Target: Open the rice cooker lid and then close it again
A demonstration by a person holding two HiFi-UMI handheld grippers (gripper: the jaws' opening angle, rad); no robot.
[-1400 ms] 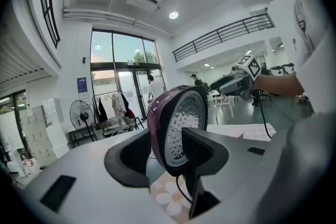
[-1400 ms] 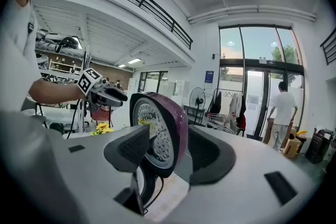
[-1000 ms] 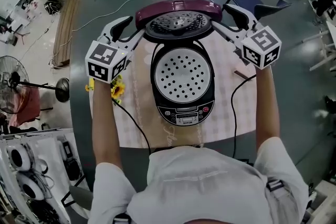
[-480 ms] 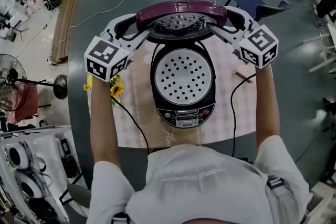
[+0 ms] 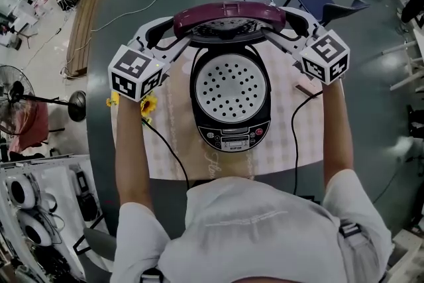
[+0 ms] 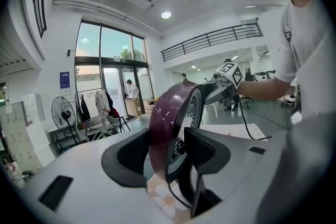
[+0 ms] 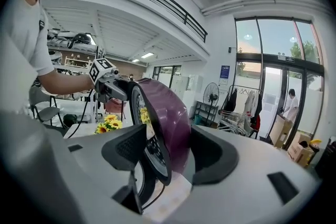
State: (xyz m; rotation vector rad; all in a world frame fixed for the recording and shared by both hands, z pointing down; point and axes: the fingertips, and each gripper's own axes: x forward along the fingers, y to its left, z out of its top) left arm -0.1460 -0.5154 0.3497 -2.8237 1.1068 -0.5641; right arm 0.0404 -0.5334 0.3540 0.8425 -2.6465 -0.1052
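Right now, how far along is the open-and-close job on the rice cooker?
Opening looks done: the lid stands roughly upright, the perforated tray exposed. In hand: left gripper and right gripper clamp the lid's two sides. Remaining: lowering it shut onto the cooker.

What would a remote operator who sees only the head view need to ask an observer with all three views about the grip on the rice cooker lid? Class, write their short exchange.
Operator: Does the left tool actually have the lid?
Observer: Yes. In the left gripper view its jaws close on the lid's edge, one on the purple shell, one on the inner plate.
Operator: And the right tool?
Observer: The right gripper view shows the same grip on the opposite edge.
Operator: How steep is the lid?
Observer: Seen edge-on, it stands steep, far from shut.
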